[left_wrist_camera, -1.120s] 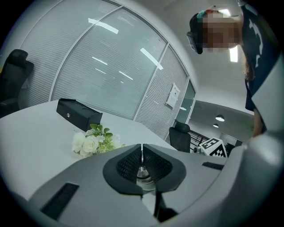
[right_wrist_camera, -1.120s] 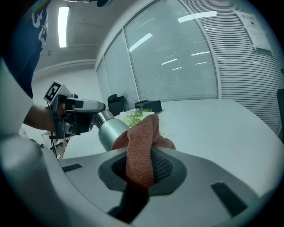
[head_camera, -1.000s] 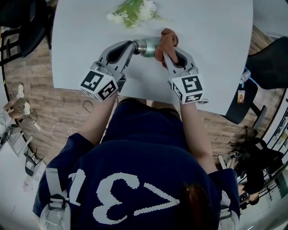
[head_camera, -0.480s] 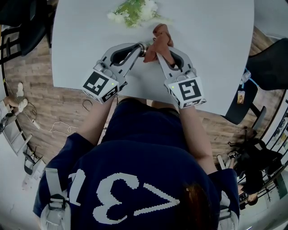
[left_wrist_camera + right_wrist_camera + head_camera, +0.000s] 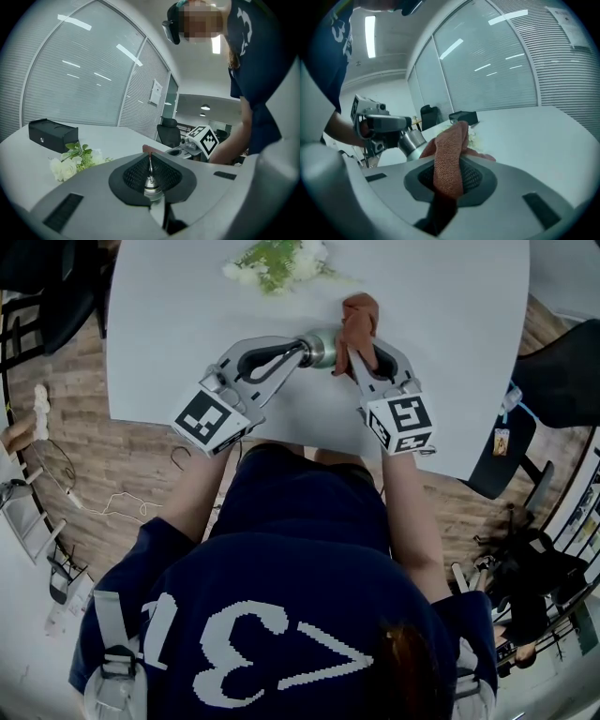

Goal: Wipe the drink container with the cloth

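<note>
Drink container (image 5: 322,346), a steel one turned on its side, sits between your 2 grippers over the near half of the pale table (image 5: 450,352); whether it touches the tabletop cannot be told. Your left gripper (image 5: 302,348) is clenched tight on a thin metal part at the container's end, the pads pinching it with no gap left between them in the left gripper view (image 5: 150,174). Your right gripper (image 5: 360,354) grips the rust-brown cloth (image 5: 359,320), a fold of which runs up between its jaws in the right gripper view (image 5: 449,161) and lies against the container's other end. From that same view the container (image 5: 408,140) shows as a tilted steel cylinder just left of the cloth. Farther up the table lies a bunch of white flowers (image 5: 277,261) with green leaves, well apart from both grippers. Beyond the flowers stands 1 black box (image 5: 52,135). A dark office chair (image 5: 168,131) stands past the table's far edge.
</note>
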